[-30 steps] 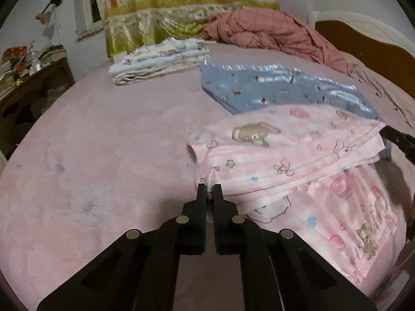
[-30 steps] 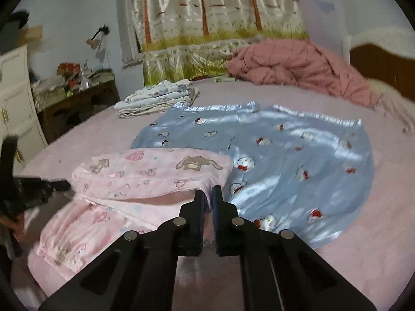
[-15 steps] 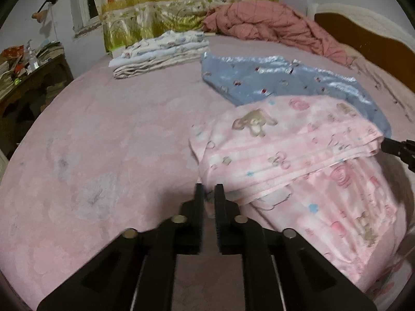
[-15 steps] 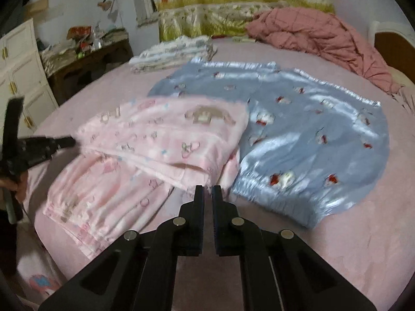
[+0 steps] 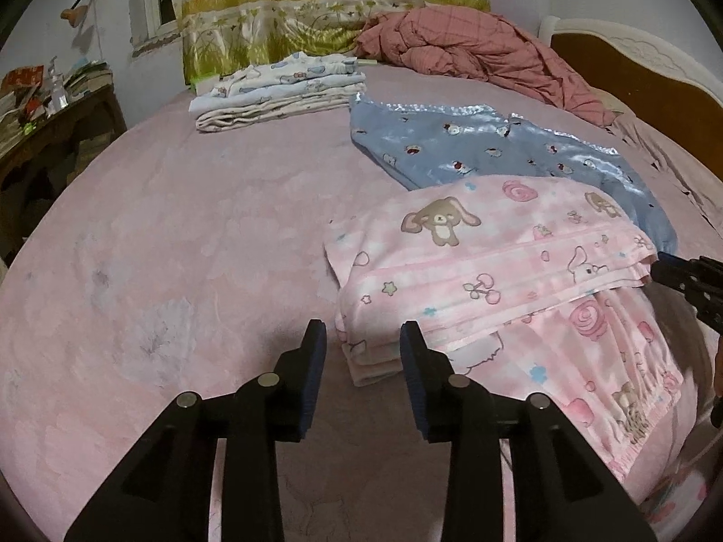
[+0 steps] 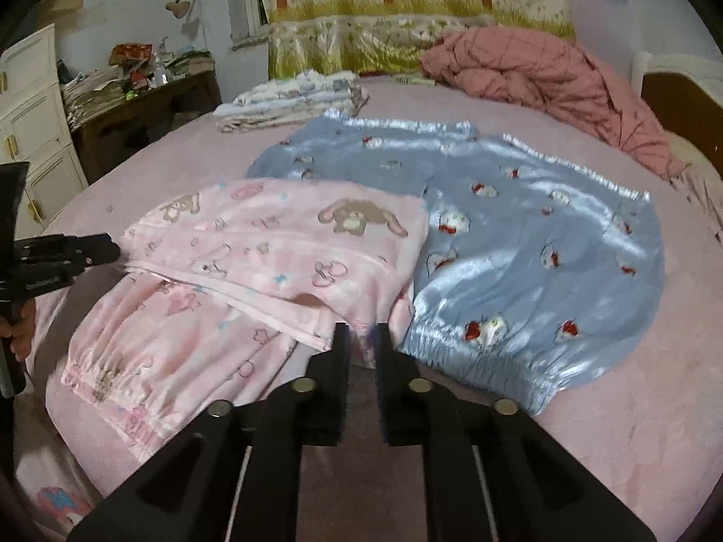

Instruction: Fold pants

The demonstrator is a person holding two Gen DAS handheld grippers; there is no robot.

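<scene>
Pink cartoon-print pants (image 5: 474, 271) lie on the pink bed sheet (image 5: 180, 244), their upper part folded back over the elastic waist end. My left gripper (image 5: 361, 334) is opening; the fold's near corner sits between its fingers, but the pads do not press it. In the right wrist view the pink pants (image 6: 293, 244) are left of centre, and my right gripper (image 6: 361, 332) is also opening over their right edge, with fabric showing in the gap, not pinched. Each gripper appears in the other's view: the right gripper (image 5: 687, 275), the left gripper (image 6: 63, 253).
Blue satin pants (image 6: 519, 235) lie spread flat beyond and beside the pink pair. A stack of folded clothes (image 5: 280, 90) and a crumpled red quilt (image 5: 474, 45) sit at the far side. A cluttered dark desk (image 6: 144, 104) and a white cabinet (image 6: 31, 135) stand left of the bed.
Both grippers went from shut to parted jaws. The folded pink layer, held at its corners a second ago, has come down and now lies flat on the lower part.
</scene>
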